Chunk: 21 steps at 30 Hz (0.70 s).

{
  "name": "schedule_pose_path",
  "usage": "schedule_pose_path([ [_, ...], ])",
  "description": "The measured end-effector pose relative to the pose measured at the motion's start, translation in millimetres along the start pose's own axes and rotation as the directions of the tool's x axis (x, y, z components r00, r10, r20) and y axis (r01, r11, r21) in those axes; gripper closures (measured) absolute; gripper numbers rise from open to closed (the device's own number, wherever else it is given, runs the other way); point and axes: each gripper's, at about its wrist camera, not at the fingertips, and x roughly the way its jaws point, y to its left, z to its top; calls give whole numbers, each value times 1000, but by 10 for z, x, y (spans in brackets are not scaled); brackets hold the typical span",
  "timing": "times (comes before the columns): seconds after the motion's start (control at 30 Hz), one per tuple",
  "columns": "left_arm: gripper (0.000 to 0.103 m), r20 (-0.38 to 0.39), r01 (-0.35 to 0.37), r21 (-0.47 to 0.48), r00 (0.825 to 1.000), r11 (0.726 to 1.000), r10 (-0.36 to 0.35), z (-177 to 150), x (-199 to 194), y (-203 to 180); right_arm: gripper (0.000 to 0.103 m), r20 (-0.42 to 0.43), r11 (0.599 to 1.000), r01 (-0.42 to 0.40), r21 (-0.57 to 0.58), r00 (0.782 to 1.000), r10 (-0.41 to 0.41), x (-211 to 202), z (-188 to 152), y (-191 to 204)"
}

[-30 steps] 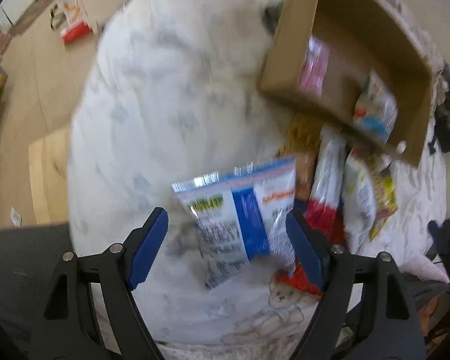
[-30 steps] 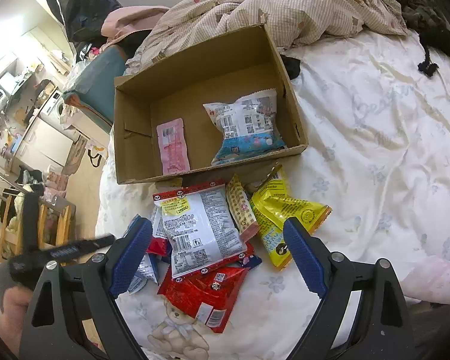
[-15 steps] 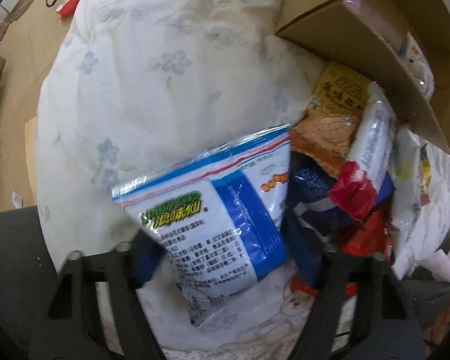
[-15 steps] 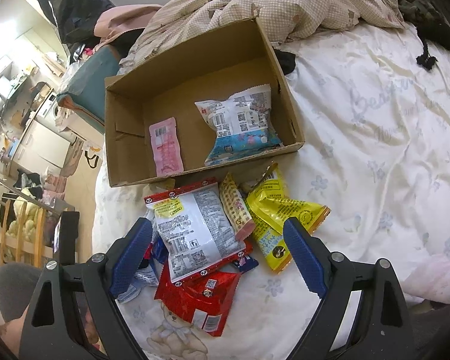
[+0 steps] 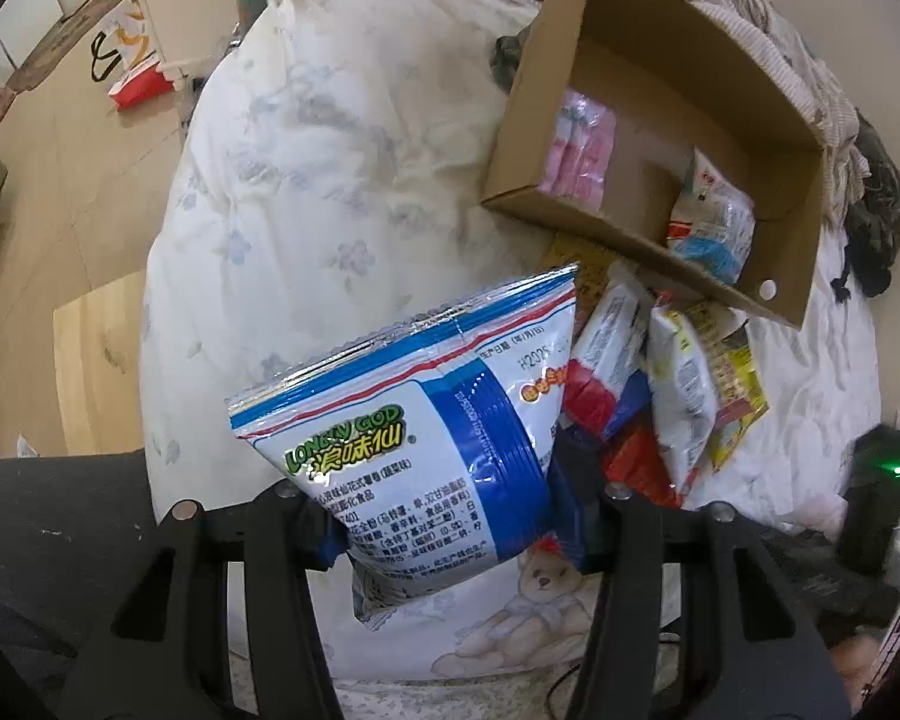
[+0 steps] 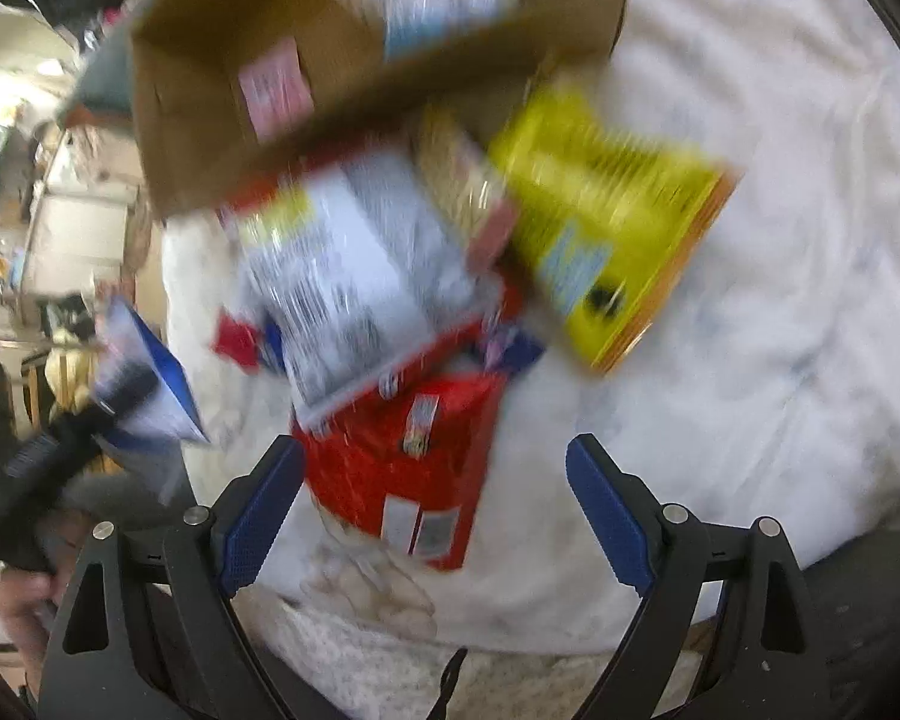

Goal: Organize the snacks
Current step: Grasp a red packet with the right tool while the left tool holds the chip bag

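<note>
My left gripper (image 5: 450, 516) holds a blue and white snack bag (image 5: 426, 420) upright above the bed. Its jaws are closing, and the pads press on the bag's lower part. That bag also shows at the left in the right wrist view (image 6: 150, 384). Beyond it stands an open cardboard box (image 5: 570, 204) with a pink packet (image 5: 576, 150) and a white and blue packet (image 5: 714, 222) inside. My right gripper (image 6: 432, 450) is open just above a red packet (image 6: 402, 468) in the snack pile. A white packet (image 6: 354, 276) and a yellow packet (image 6: 600, 222) lie beside it. The right wrist view is blurred.
The pile lies on a flowered white bedsheet (image 5: 306, 180) in front of the box. The bed's edge drops to a wooden floor (image 5: 60, 210) with a red and white bag (image 5: 132, 78) on it. A dark garment (image 5: 876, 210) lies at the far right.
The left gripper came down around the blue and white bag, closed on it and raised it. The right gripper sank towards the pile and tilted downwards, and its picture is now blurred.
</note>
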Motion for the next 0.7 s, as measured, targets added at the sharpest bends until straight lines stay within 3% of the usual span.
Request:
schedule_pose_path([
  [0.27, 54, 38, 9, 42, 999, 999, -10, 81, -31, -150, 13, -26, 999, 42, 4, 999, -42, 496, -16, 205],
  [0.37, 54, 49, 14, 37, 999, 999, -16, 82, -71, -115, 24, 2, 995, 96, -33, 995, -96, 515, -93, 300],
  [0.4, 54, 49, 22, 30, 999, 999, -23, 84, -84, -98, 36, 1, 995, 94, -41, 996, -94, 504, -116, 324],
  [0.43, 54, 50, 25, 25, 998, 999, -26, 83, -92, -86, 41, 0, 995, 88, -44, 996, -88, 480, -152, 349],
  [0.53, 54, 57, 27, 11, 998, 1000, -27, 97, -119, -53, 54, 5, 998, 46, -32, 999, -46, 402, -241, 374],
  [0.7, 54, 84, 26, 11, 996, 1000, -27, 104, -179, -53, 65, -6, 997, -72, 3, 997, 72, 254, -398, 387],
])
